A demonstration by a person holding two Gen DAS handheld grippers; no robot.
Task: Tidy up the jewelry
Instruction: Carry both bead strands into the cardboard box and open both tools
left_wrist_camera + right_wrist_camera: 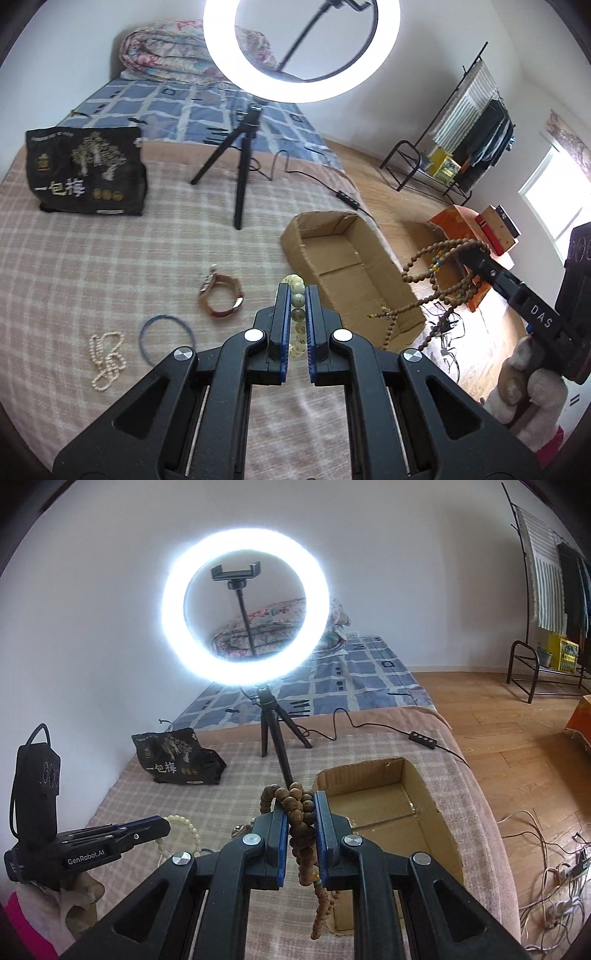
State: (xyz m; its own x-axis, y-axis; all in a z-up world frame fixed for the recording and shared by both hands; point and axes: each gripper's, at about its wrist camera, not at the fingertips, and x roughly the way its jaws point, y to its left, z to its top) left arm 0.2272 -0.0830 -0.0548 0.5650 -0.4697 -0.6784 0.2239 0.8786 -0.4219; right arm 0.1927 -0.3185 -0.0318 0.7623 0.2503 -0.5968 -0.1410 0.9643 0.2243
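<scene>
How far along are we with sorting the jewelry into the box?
Nothing visible in the cardboard box yet. In hand: left claw grips a pale bead bracelet, right claw a wooden bead necklace. Left on the blanket: watch, blue ring, white bead string.

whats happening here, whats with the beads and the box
A person is sorting jewelry on a bed with a hand-held gripper in each hand. The left hand-held gripper is shut on a pale bead bracelet; the right hand-held gripper is shut on a long brown wooden bead strand. The open cardboard box looks empty. A watch, blue ring and white bead strand lie on the blanket.
</scene>
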